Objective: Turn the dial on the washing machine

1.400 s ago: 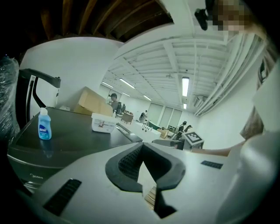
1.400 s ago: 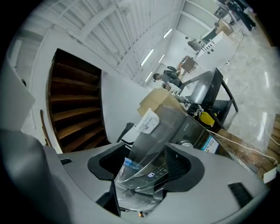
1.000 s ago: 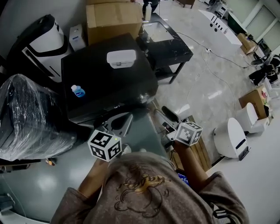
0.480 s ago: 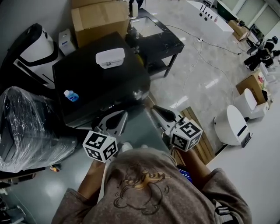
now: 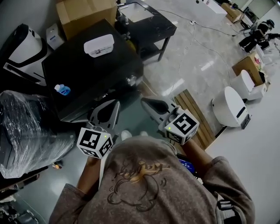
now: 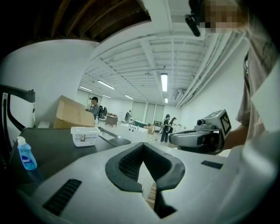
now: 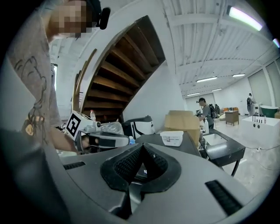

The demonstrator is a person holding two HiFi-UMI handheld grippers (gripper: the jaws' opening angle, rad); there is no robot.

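The black washing machine (image 5: 87,74) stands ahead of me, and a shiny round dial (image 5: 131,80) shows at its front right corner. My left gripper (image 5: 105,114) hangs shut and empty just in front of the machine's front edge. My right gripper (image 5: 153,106) is to the right of it, below the dial and apart from it. Its jaws have just been closing and hold nothing. In the left gripper view the left gripper (image 6: 146,186) points over the machine's top (image 6: 52,144). The right gripper (image 7: 136,181) points the same way in its own view.
A white tub (image 5: 99,45) and a blue bottle (image 5: 62,89) sit on the machine. A cardboard box (image 5: 83,13) and a black table (image 5: 148,26) stand behind it. A plastic-wrapped bundle (image 5: 26,131) is at the left. A wooden pallet (image 5: 192,109) and a white appliance (image 5: 229,107) are at the right.
The right gripper's jaws went from open to shut with nothing between them, and the gripper rolled and rose a little. The left gripper stayed nearly in place.
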